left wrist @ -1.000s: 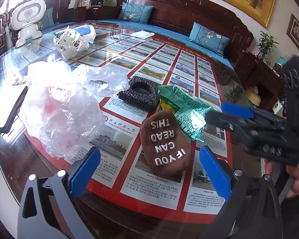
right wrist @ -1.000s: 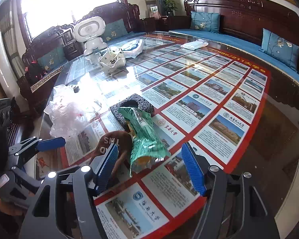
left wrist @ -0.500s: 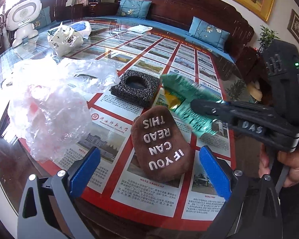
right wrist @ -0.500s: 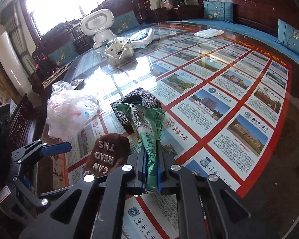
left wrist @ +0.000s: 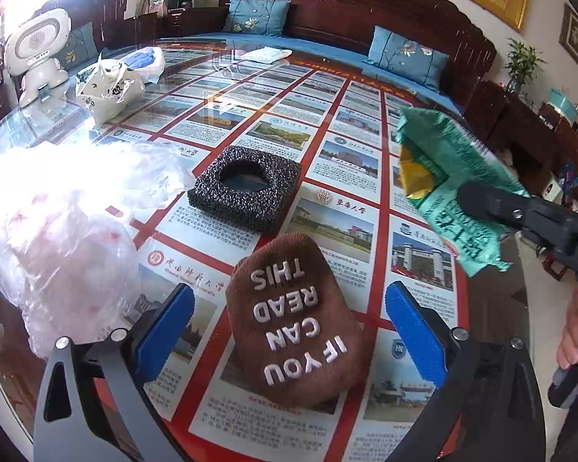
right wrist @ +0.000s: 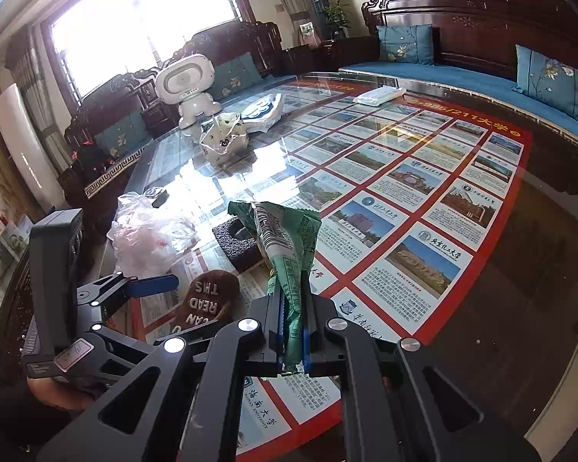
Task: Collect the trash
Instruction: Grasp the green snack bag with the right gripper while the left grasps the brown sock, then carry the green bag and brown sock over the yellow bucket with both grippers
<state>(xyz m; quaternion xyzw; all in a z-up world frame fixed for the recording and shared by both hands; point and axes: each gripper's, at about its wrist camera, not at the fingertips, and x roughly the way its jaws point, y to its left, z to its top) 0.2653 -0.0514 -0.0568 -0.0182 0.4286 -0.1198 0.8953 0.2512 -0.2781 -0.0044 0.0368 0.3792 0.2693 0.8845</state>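
My right gripper [right wrist: 292, 308] is shut on a crumpled green snack wrapper [right wrist: 285, 238], lifted off the glass table; the left wrist view shows the same wrapper [left wrist: 447, 177] hanging at the right in that gripper [left wrist: 478, 200]. My left gripper [left wrist: 289, 327] is open, its blue pads [left wrist: 165, 331] on either side of a brown sock [left wrist: 296, 327] lettered "IF YOU CAN READ THIS", which lies flat on the table. Beyond the sock sits a black foam square [left wrist: 246, 188] with a round hole. A crumpled clear plastic bag [left wrist: 57, 231] lies at the left.
The glass table [right wrist: 481, 277] covers a red poster of photo panels. Further back stand a white knotted bag [left wrist: 108, 88], a blue-and-white packet [left wrist: 142, 59], a white robot toy [left wrist: 36, 54] and a white packet [left wrist: 266, 54]. Dark wooden sofas with blue cushions ring the table.
The right gripper closed on the green wrapper and lifted it off the table to the right. The left gripper moved forward until its pads flank the brown sock.
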